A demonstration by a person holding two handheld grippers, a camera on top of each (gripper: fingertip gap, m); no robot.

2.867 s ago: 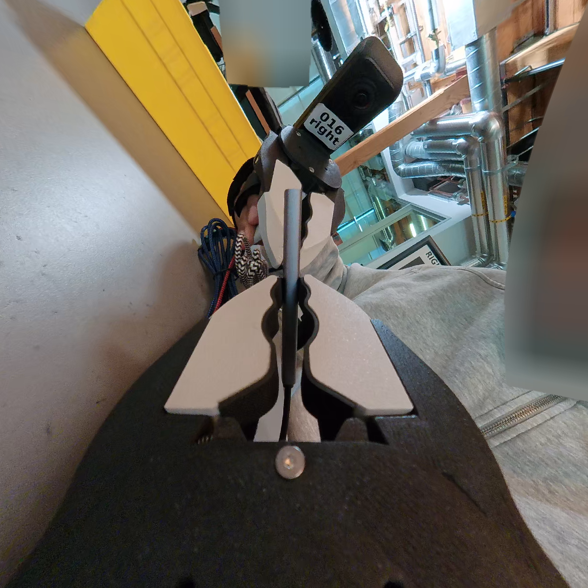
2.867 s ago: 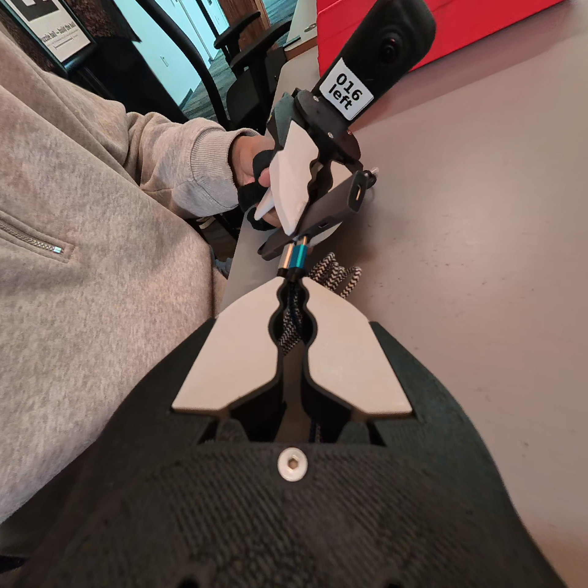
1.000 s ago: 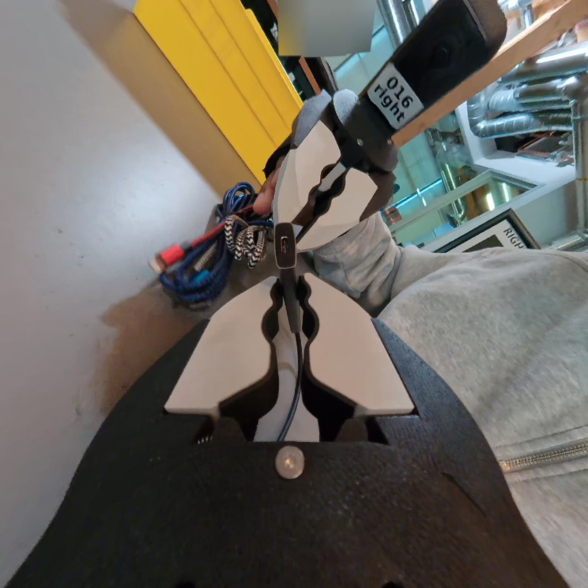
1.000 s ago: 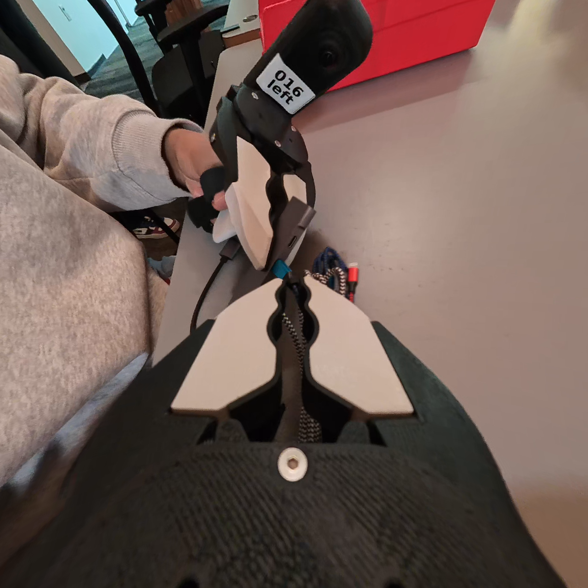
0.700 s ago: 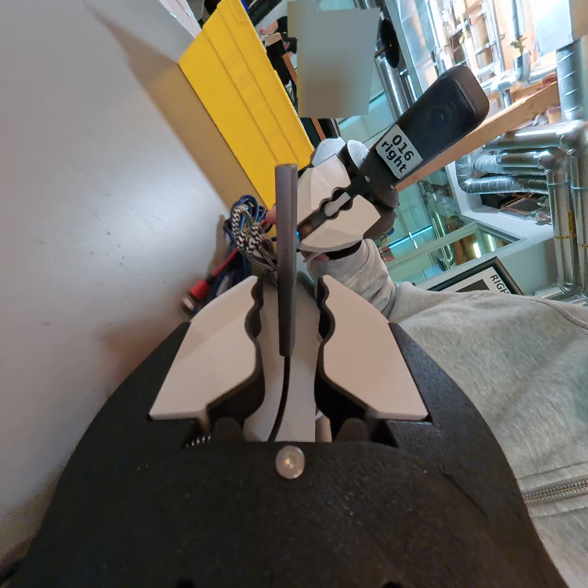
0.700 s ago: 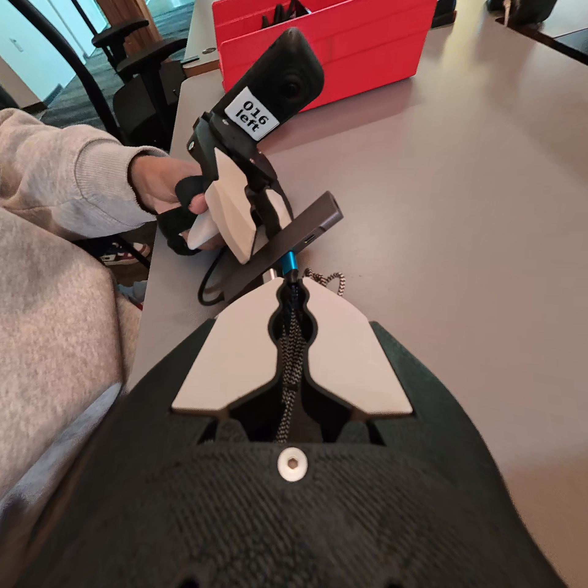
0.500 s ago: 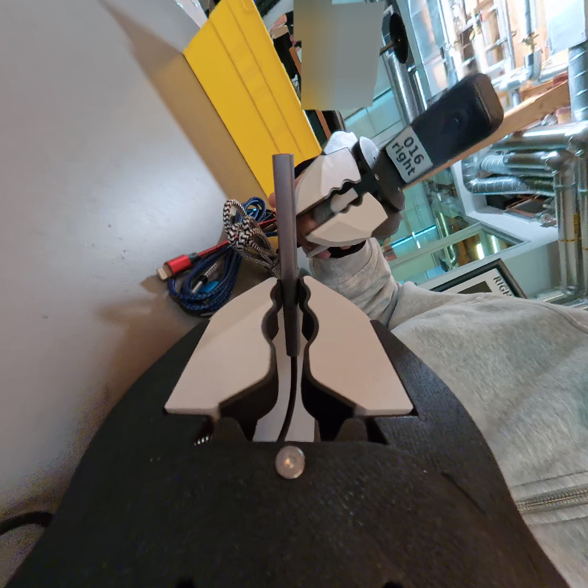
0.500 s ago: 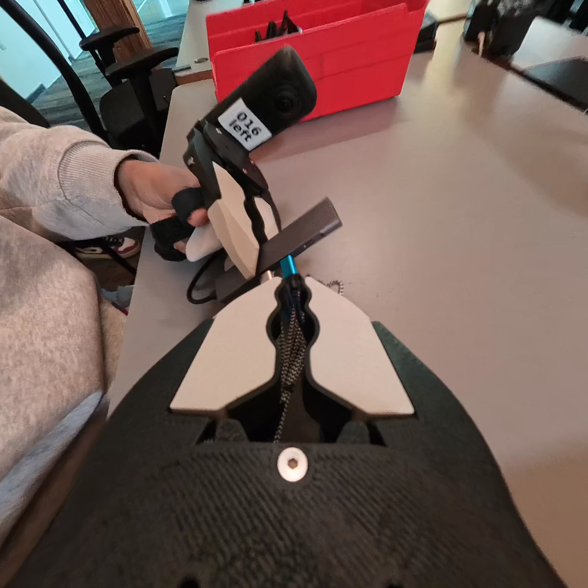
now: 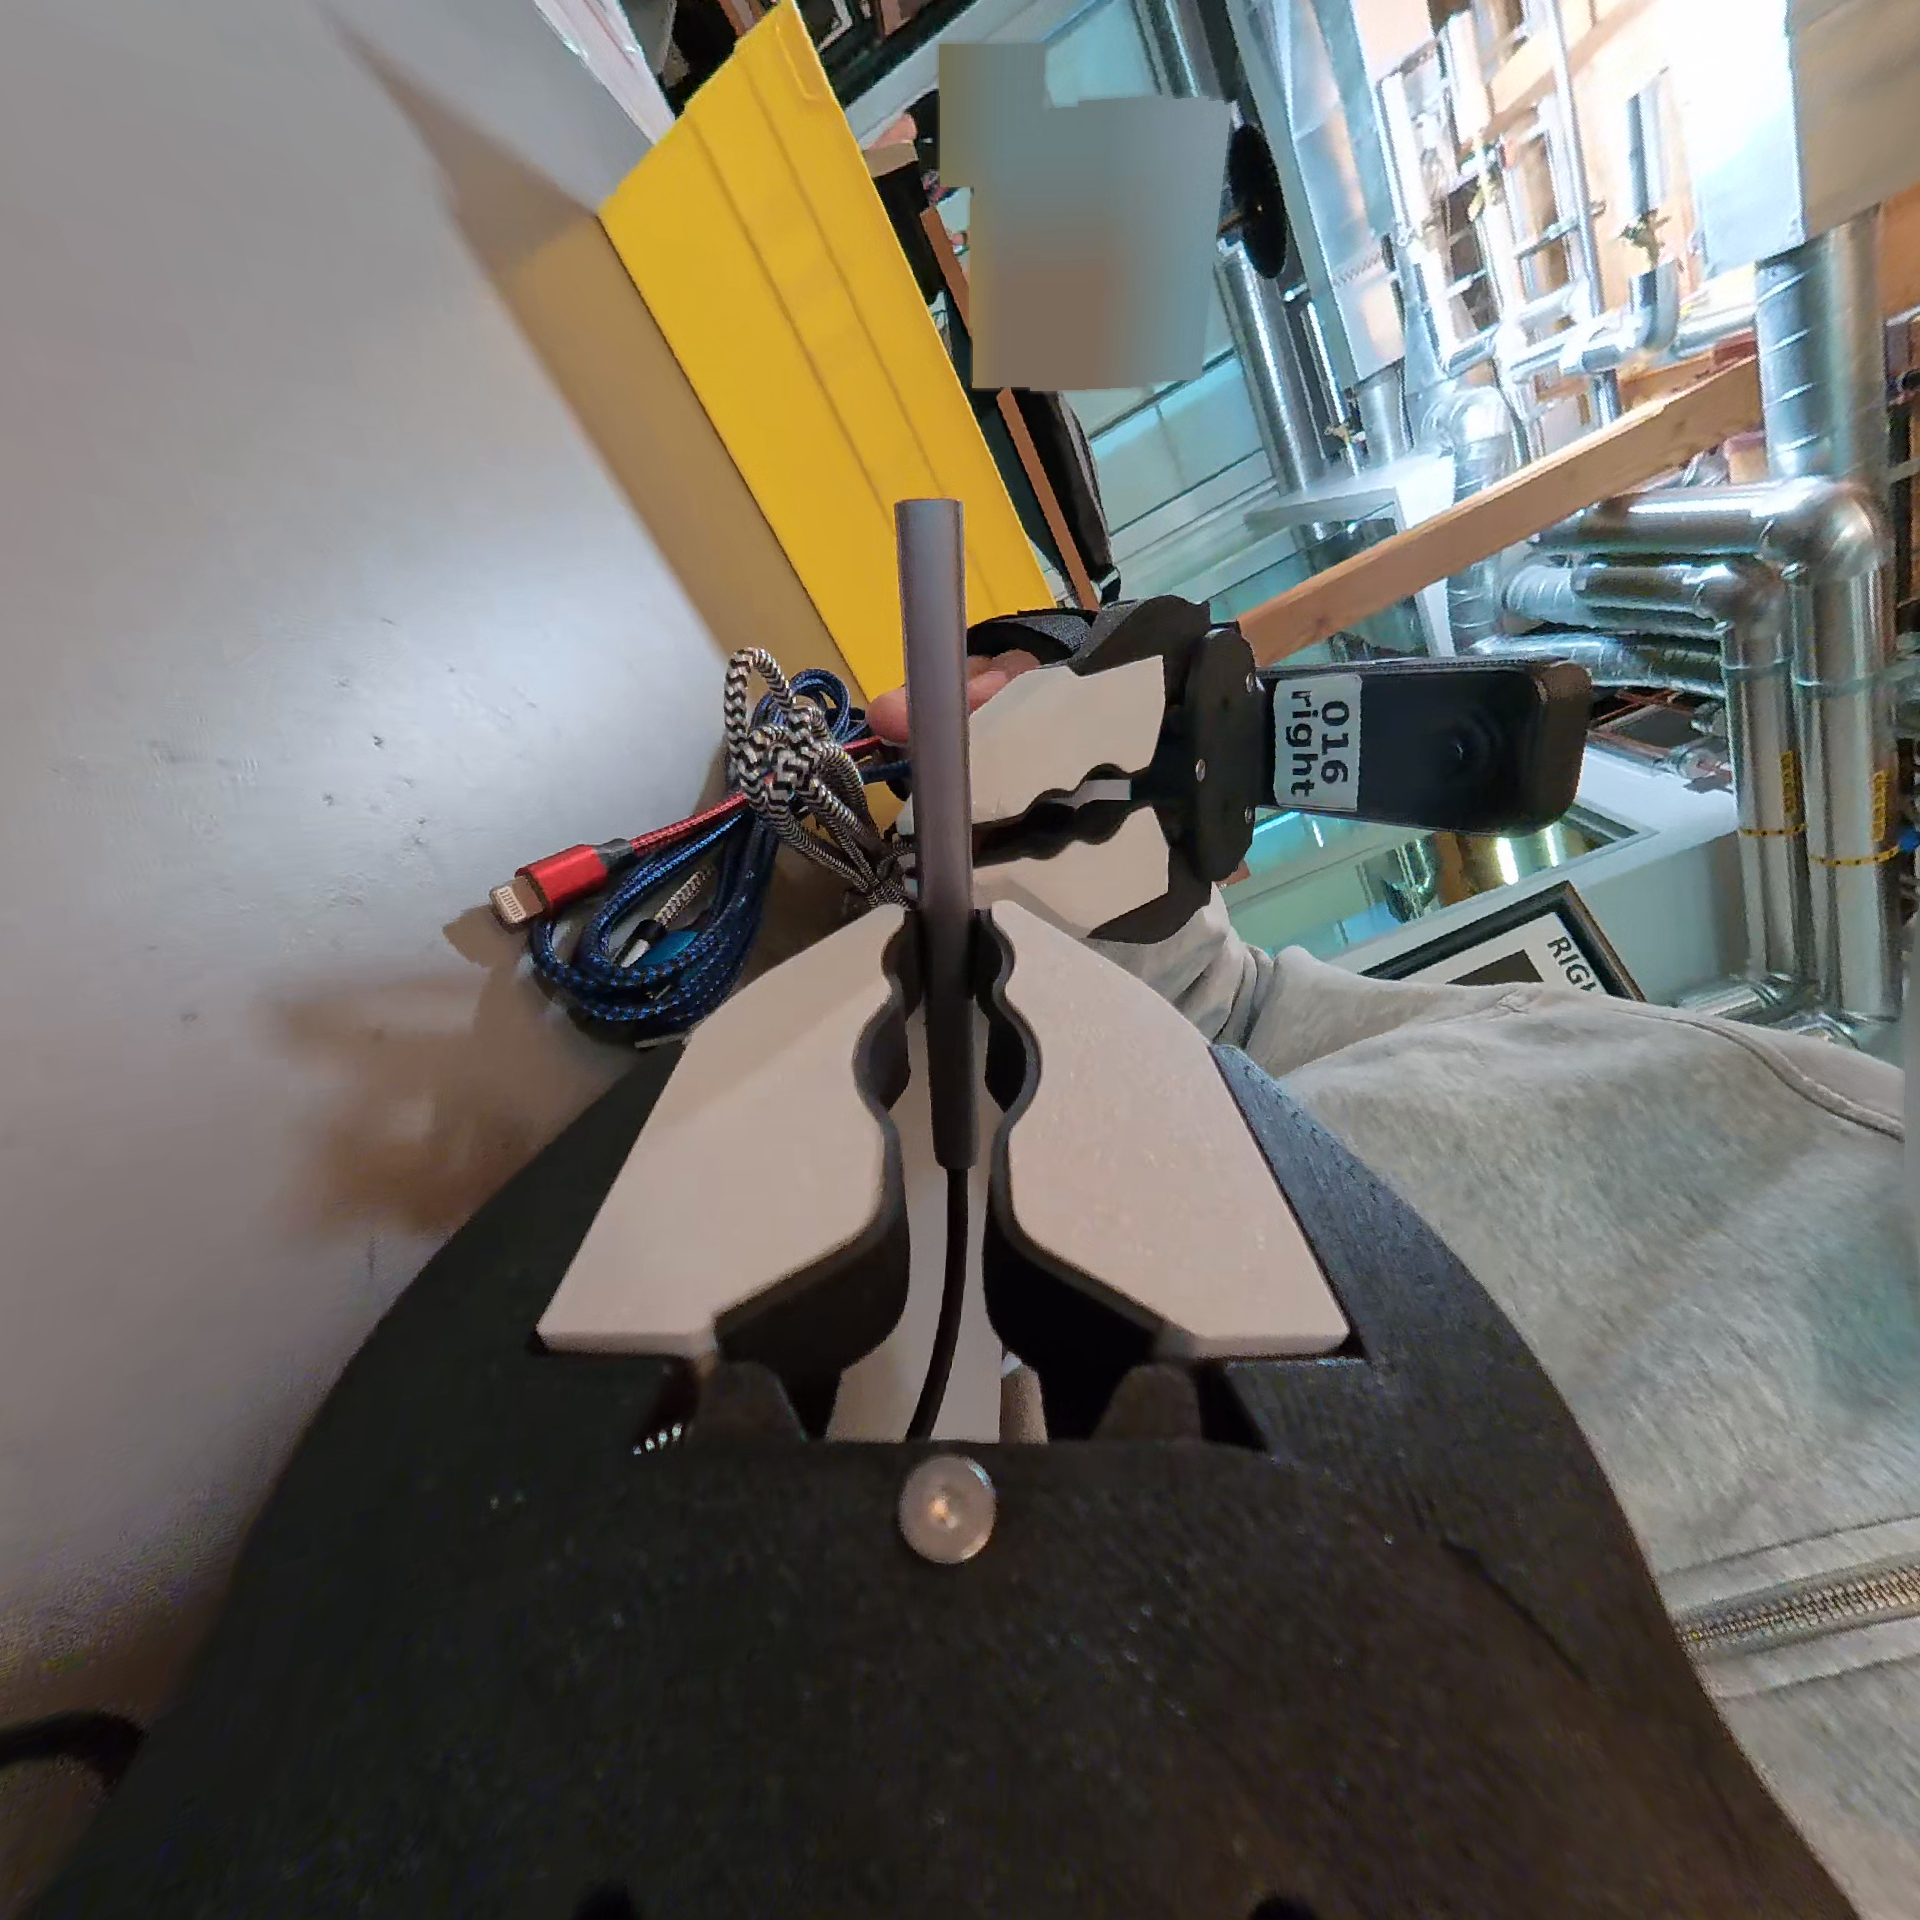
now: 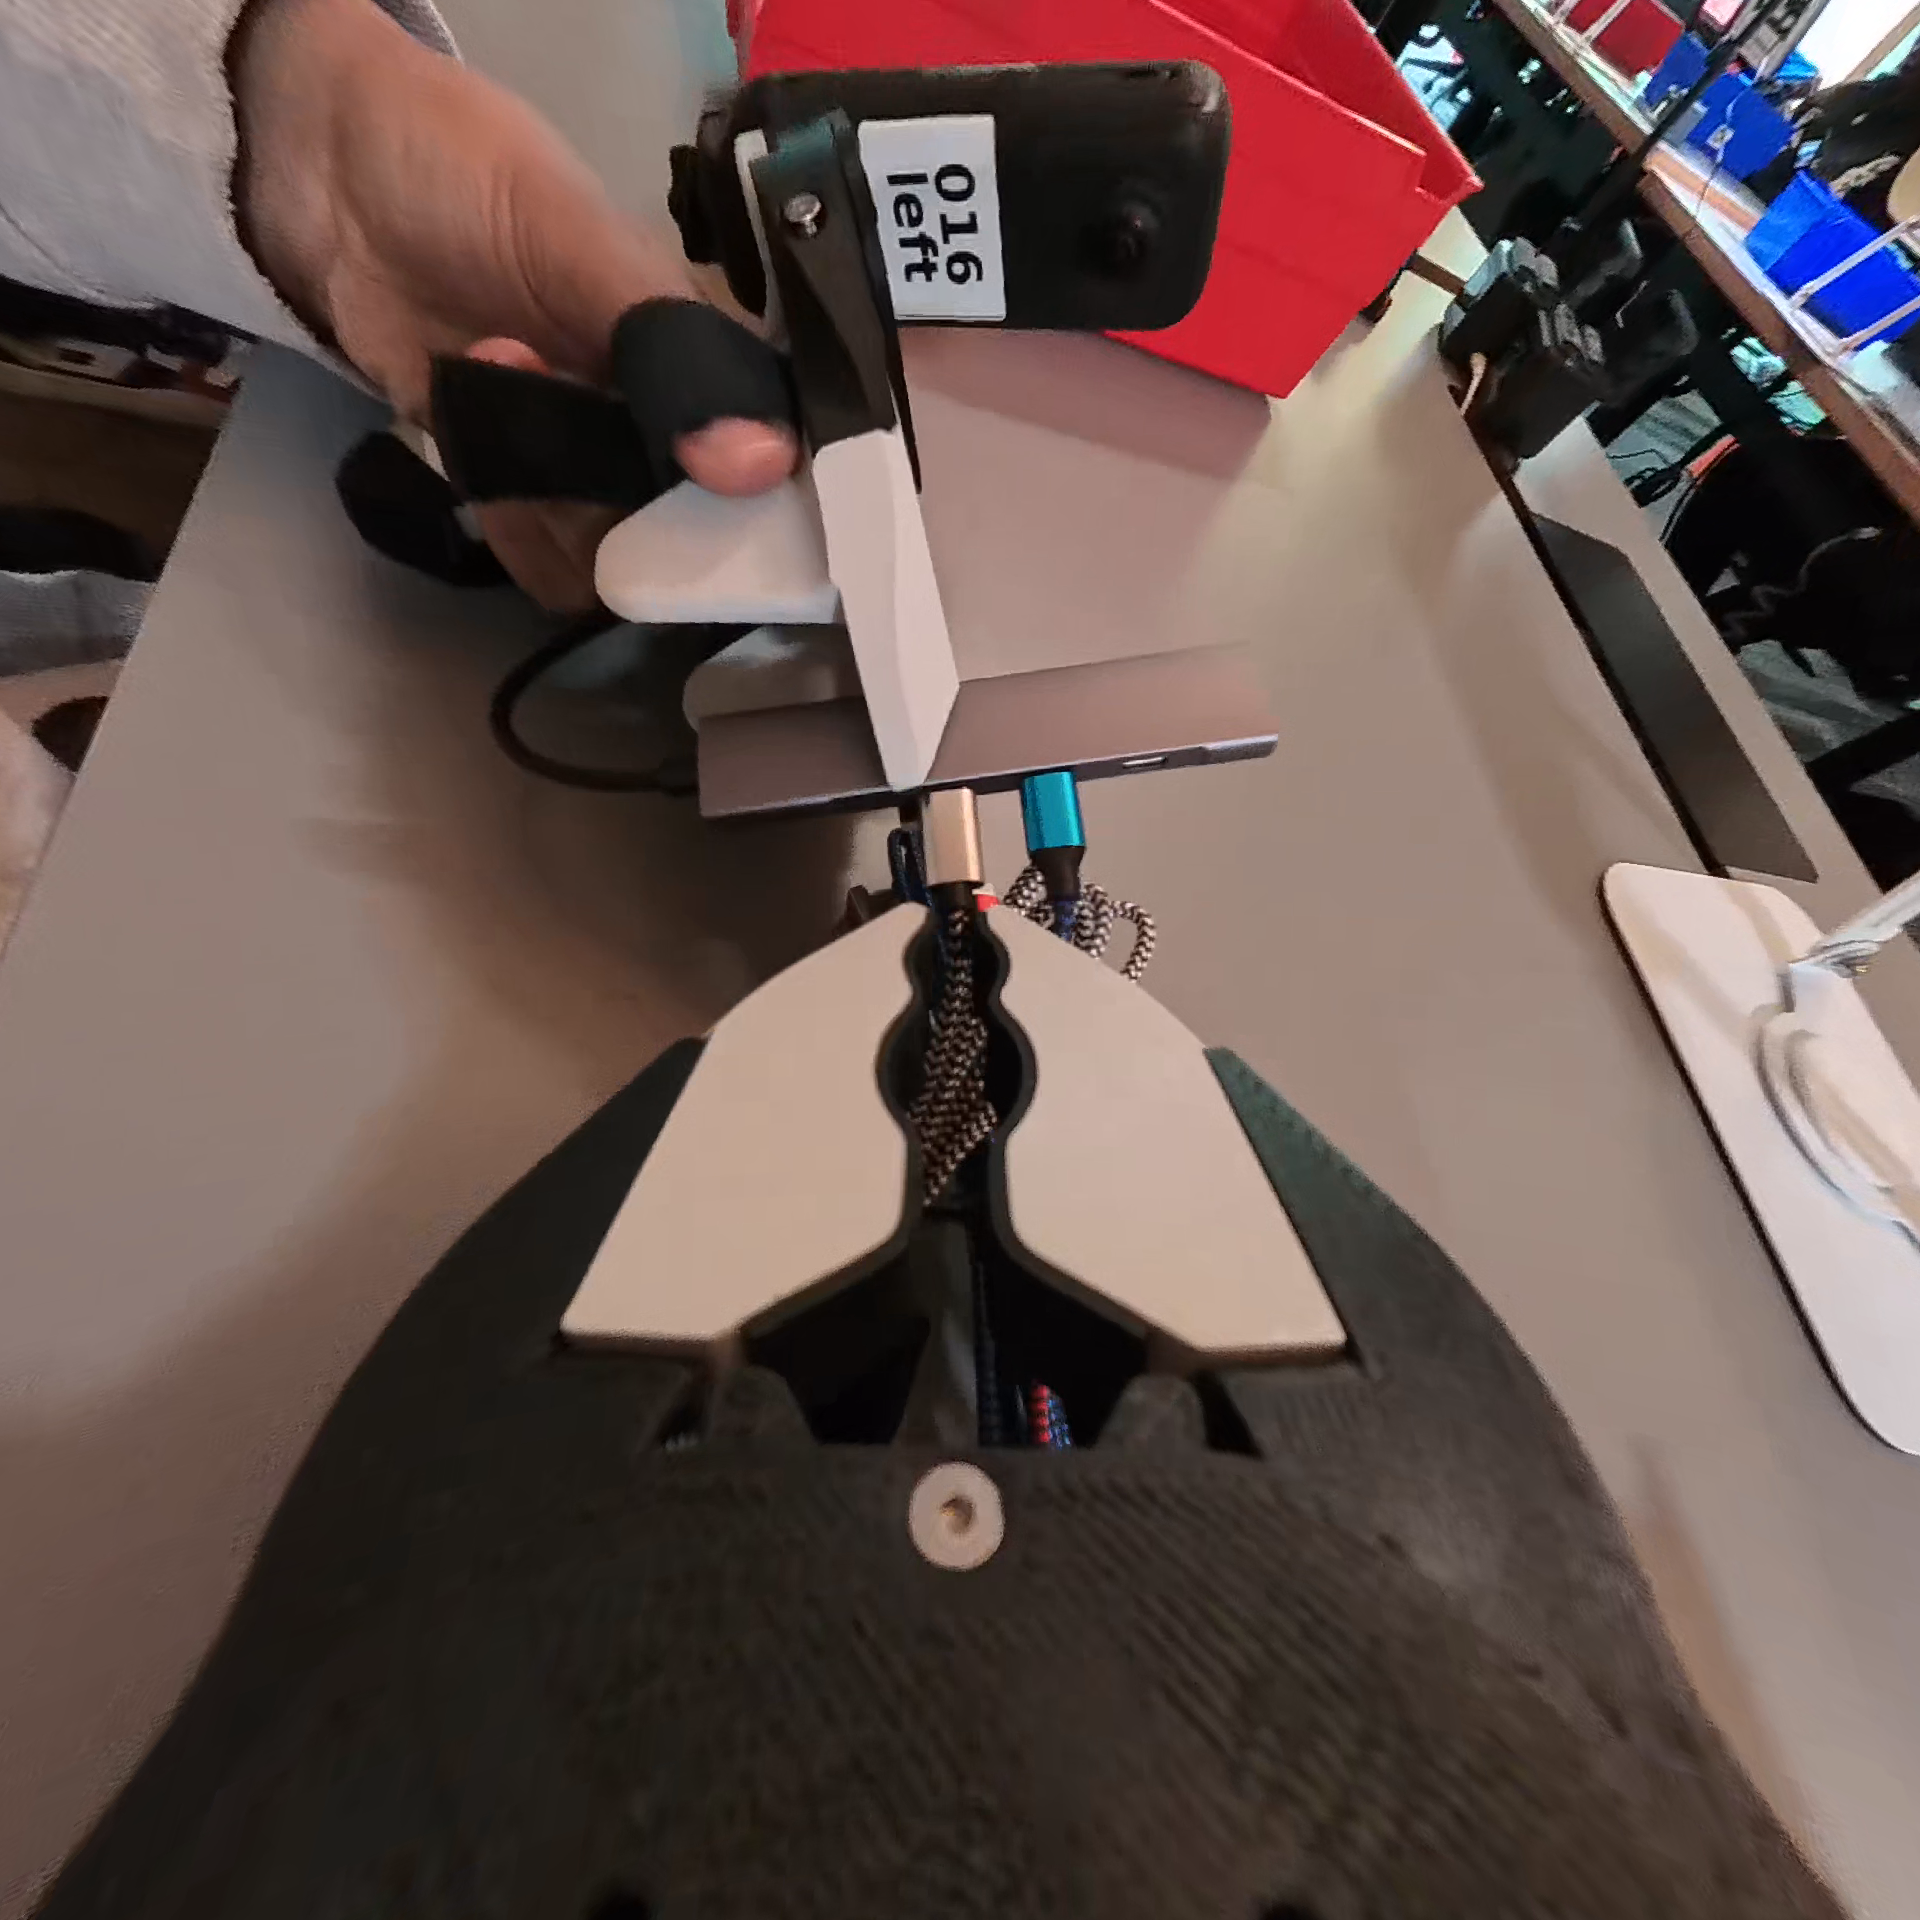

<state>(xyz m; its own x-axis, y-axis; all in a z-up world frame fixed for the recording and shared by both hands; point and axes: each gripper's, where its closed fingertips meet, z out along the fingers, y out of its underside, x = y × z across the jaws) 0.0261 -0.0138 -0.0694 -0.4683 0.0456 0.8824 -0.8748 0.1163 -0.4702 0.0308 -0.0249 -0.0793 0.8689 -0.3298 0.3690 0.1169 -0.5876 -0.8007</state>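
The left tongs point(image 9: 943, 925) are closed tight on a flat grey hub point(image 9: 935, 790), which stands edge-on between the fingers with its black lead point(image 9: 940, 1340) running back toward the wrist. The right tongs point(image 10: 954, 914) are pinched on a black-and-white braided cable point(image 10: 951, 1070) whose silver plug point(image 10: 956, 831) sticks out past the fingertips and meets the hub's point(image 10: 1101, 717) near edge; whether it is fully seated cannot be told. Just beside it a blue plug point(image 10: 1049, 812) sits in the next port. In the left view, a bundle of cables point(image 9: 665, 935) lies on the table point(image 9: 260, 520) just beyond the tongs, a red plug point(image 9: 561, 862) at its edge. Farther off stand a yellow bin point(image 9: 821, 343) and, in the right view, a red bin point(image 10: 1299, 177).
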